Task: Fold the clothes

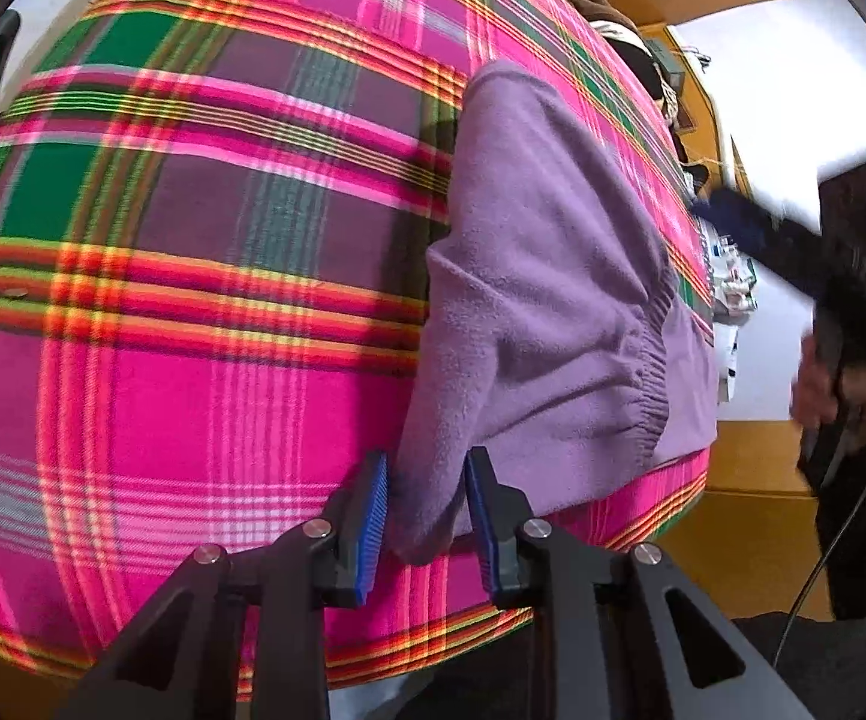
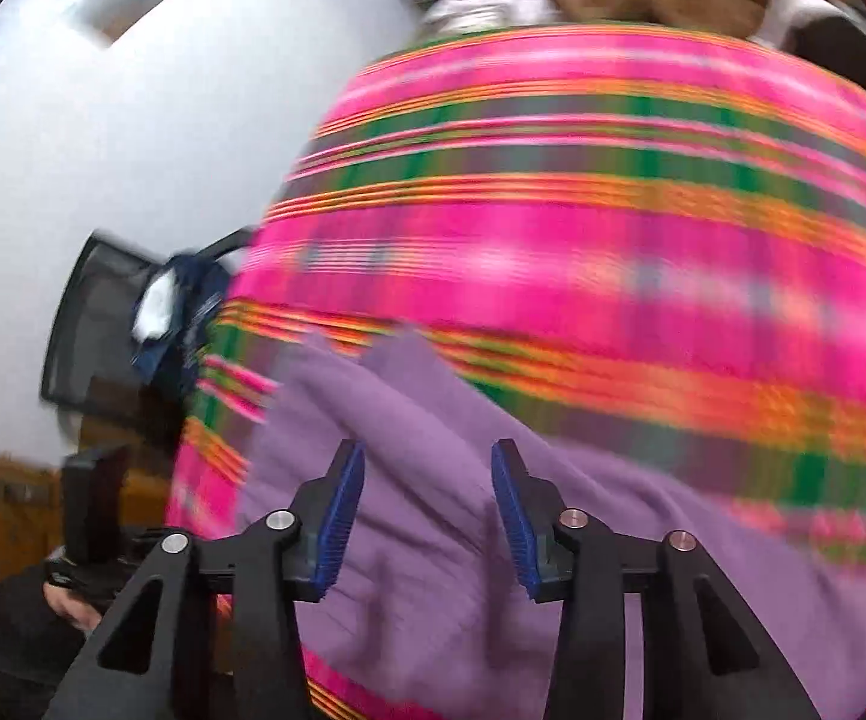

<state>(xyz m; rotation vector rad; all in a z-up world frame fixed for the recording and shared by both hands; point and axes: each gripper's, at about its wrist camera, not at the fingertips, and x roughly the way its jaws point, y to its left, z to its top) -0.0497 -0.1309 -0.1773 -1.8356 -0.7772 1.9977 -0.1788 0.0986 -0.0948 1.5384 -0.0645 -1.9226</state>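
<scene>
Both grippers are in my hands over the bed. My left gripper (image 1: pixel 424 519) has its jaws partly apart with a corner of the purple sweater (image 1: pixel 544 300) lying between them, but the blue pads (image 1: pixel 373 525) do not press on it, so nothing is held. My right gripper (image 2: pixel 427 516) stands wide, empty, above the same purple sweater (image 2: pixel 433 540); that view is smeared, so I cannot make out fine detail there.

Where it lies: the sweater sits folded lengthwise on the pink plaid blanket (image 1: pixel 193 300), near the blanket's front right edge, with a ribbed cuff (image 1: pixel 652 378) lying on top.

How it handles, as I judge it: soft fleecy knit, light, floppy, with no stiffness at all. It should sag and drag on the blanket rather than slide, and a loose sleeve may fall out of the fold. I would take it by the corners of the near end, one gripper each, pinching all the layers together, and lift evenly.
</scene>
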